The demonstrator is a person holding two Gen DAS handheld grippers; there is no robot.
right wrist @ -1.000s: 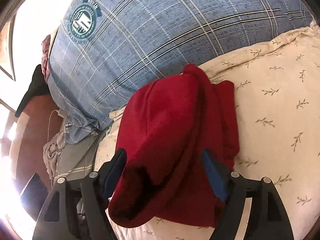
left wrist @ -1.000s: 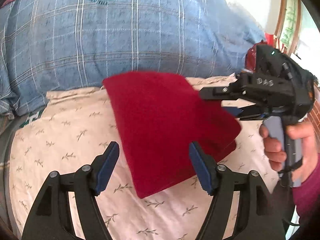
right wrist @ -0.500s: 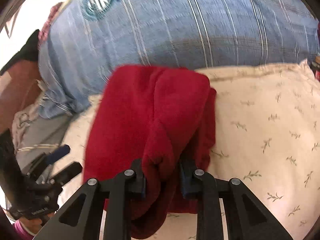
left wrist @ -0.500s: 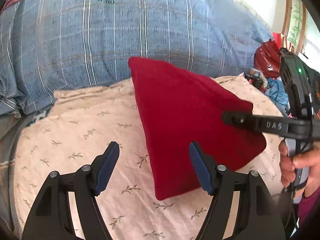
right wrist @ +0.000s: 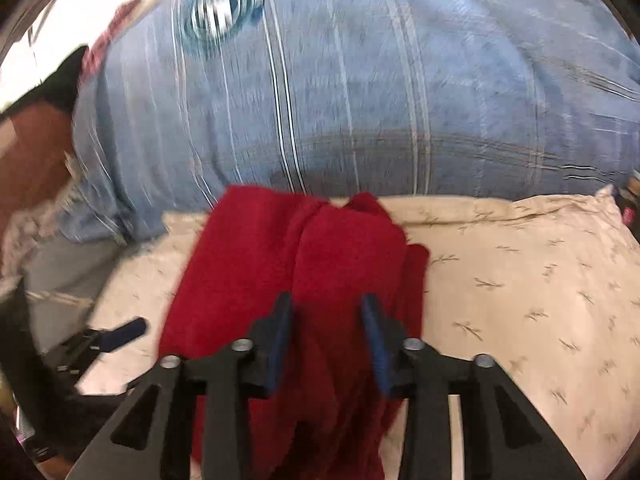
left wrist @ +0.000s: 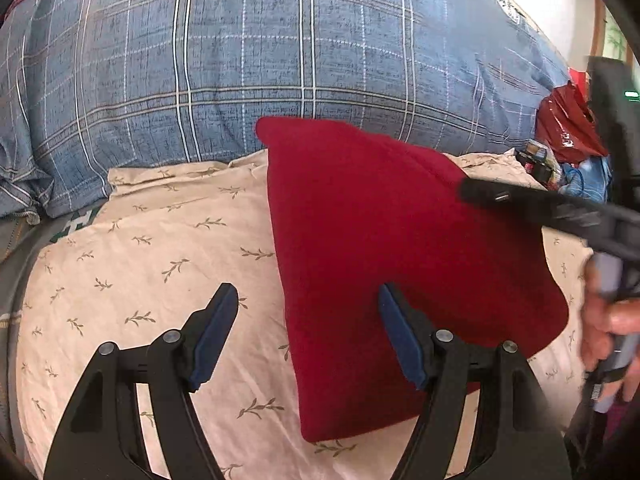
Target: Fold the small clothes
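Observation:
A folded dark red garment (left wrist: 392, 248) lies on the cream leaf-print pillow (left wrist: 168, 248). My left gripper (left wrist: 308, 316) is open and empty; its right finger lies over the garment's near left part and its left finger is over the pillow. My right gripper (right wrist: 326, 328) has its jaws partly apart with the red garment (right wrist: 304, 264) bunched between and under them; the view is blurred. In the left wrist view the right gripper's finger (left wrist: 532, 200) reaches over the garment's right side, held by a hand (left wrist: 608, 328).
A big blue plaid cushion (left wrist: 280, 60) rises behind the pillow. A red plastic bag (left wrist: 568, 128) and small clutter sit at the far right. Grey bedding (right wrist: 68, 264) lies left of the pillow in the right wrist view.
The right gripper closed on the garment half a second ago and has now partly opened. The garment has shifted right and turned on the pillow. The left gripper stayed open.

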